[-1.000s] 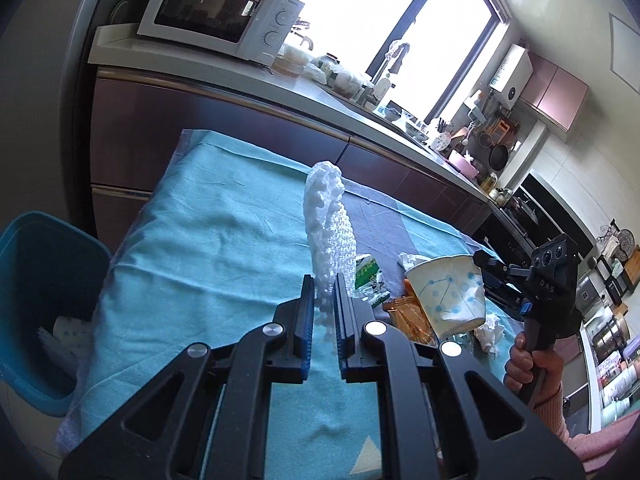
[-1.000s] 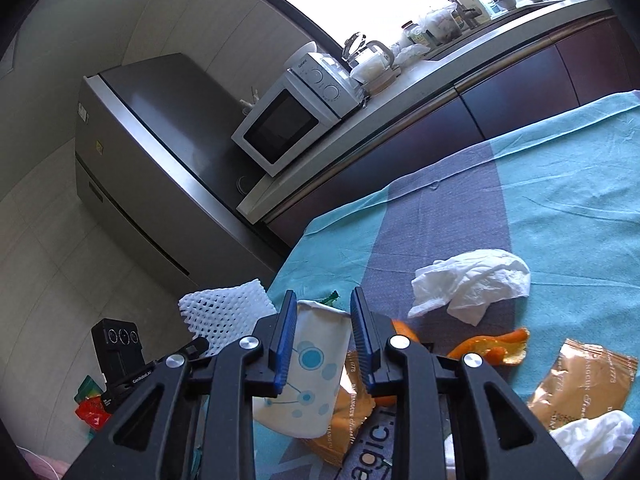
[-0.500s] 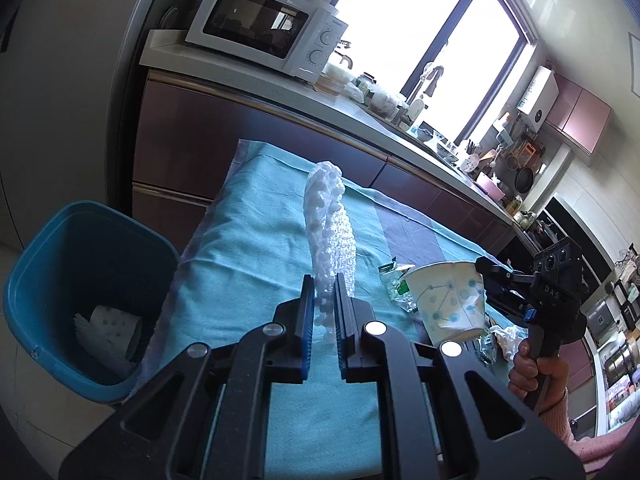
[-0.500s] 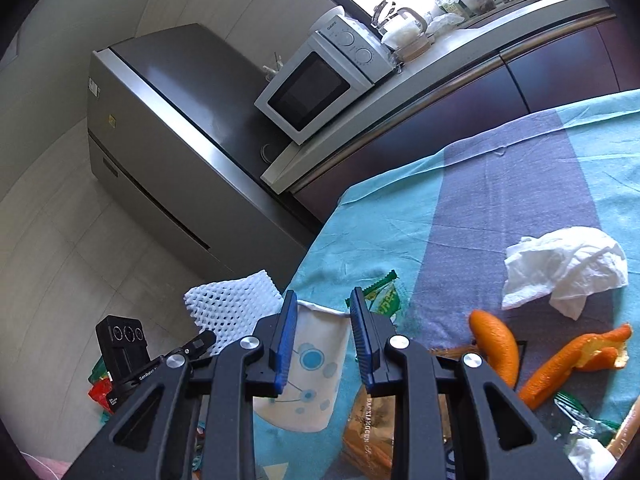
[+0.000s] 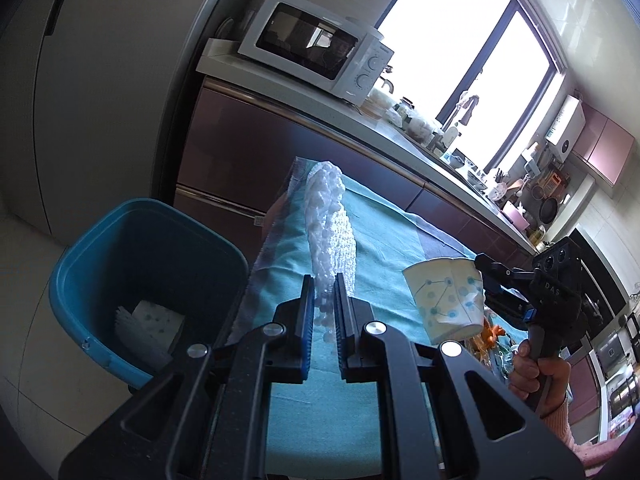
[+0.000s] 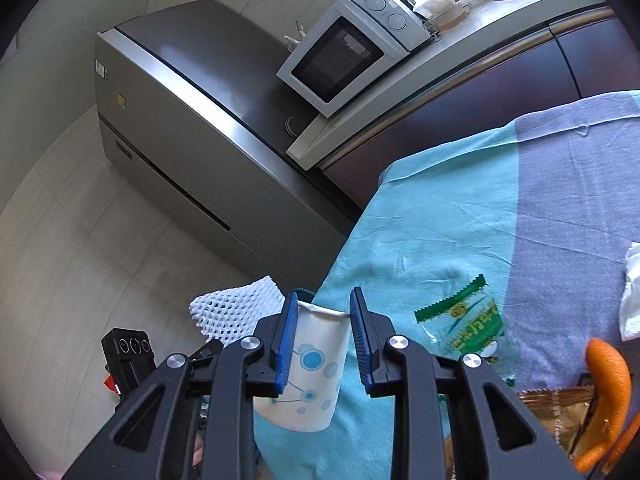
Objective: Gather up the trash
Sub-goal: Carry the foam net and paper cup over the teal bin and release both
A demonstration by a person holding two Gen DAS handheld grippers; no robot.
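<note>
Both grippers loaded, at the table edge beside the bin.

Teal tablecloth (image 5: 384,236); blue bin (image 5: 144,280) on floor just left of it, paper inside. Left gripper (image 5: 323,320): fingers narrow, clamped on white foam net (image 5: 332,232), upright. Right gripper (image 6: 323,340): fingers pinching dotted paper cup (image 6: 312,368). Green wrapper (image 6: 472,320), orange peel (image 6: 608,380) lie on cloth.

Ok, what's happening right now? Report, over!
Left gripper shut on foam net. Right gripper shut on paper cup. Blue bin below left, path open.
</note>
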